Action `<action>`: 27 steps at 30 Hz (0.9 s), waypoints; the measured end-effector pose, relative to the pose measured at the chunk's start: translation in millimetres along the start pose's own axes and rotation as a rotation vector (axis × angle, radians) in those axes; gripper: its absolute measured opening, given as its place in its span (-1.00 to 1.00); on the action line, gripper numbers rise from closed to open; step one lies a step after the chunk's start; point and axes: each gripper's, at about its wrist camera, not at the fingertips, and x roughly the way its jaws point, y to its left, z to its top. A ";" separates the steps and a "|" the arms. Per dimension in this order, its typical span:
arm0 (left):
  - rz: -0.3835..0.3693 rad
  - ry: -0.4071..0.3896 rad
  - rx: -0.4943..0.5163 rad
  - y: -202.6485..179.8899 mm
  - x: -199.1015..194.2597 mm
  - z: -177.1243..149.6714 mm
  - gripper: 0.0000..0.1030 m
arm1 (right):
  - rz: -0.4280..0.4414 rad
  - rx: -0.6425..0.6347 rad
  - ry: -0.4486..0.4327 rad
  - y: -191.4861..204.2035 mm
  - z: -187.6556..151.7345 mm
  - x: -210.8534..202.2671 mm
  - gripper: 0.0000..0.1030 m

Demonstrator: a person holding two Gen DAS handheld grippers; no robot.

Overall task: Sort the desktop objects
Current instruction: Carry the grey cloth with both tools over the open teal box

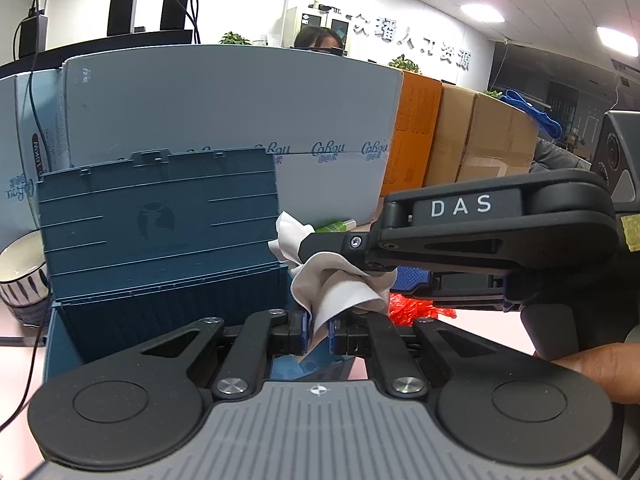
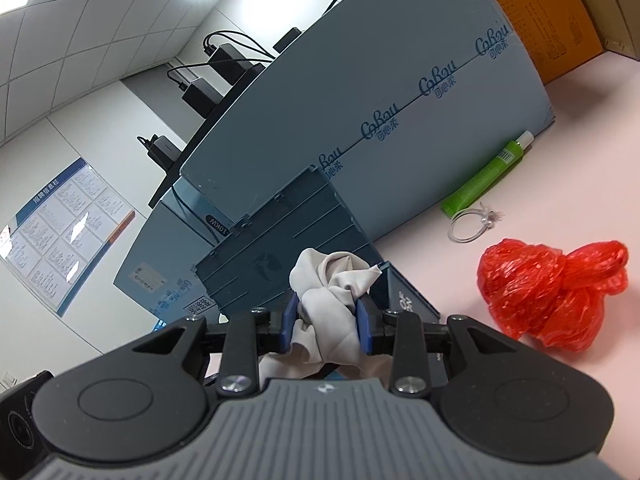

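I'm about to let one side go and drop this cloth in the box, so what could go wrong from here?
1. Both the left tool and the right tool pinch the white cloth; pulling apart may yank it free.
2. The cloth hangs by the blue box's right edge, so it could fall outside.
3. The upright lid stands close; a swing might knock it shut.

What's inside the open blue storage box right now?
Little shows. In the left wrist view the blue storage box stands with its lid raised, but only its dark ribbed inner wall is visible. The left tool and the white cloth cover its floor, so contents cannot be told.
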 end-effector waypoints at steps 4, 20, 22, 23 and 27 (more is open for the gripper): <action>0.010 0.000 0.001 6.9 -1.7 -2.5 -0.87 | 0.005 0.000 0.006 4.7 -4.2 6.2 -0.31; 0.039 -0.023 -0.025 30.9 -9.6 -3.9 -0.87 | 0.023 -0.050 0.018 24.7 -10.4 24.5 -0.31; 0.045 -0.025 -0.032 33.4 -10.3 -5.1 -0.87 | 0.027 -0.053 0.023 26.3 -11.3 27.1 -0.31; 0.048 -0.026 -0.036 34.6 -10.1 -5.4 -0.87 | 0.029 -0.055 0.026 27.1 -11.8 28.4 -0.31; 0.060 -0.031 -0.045 38.4 -11.0 -7.2 -0.87 | 0.035 -0.062 0.036 29.3 -13.1 32.6 -0.31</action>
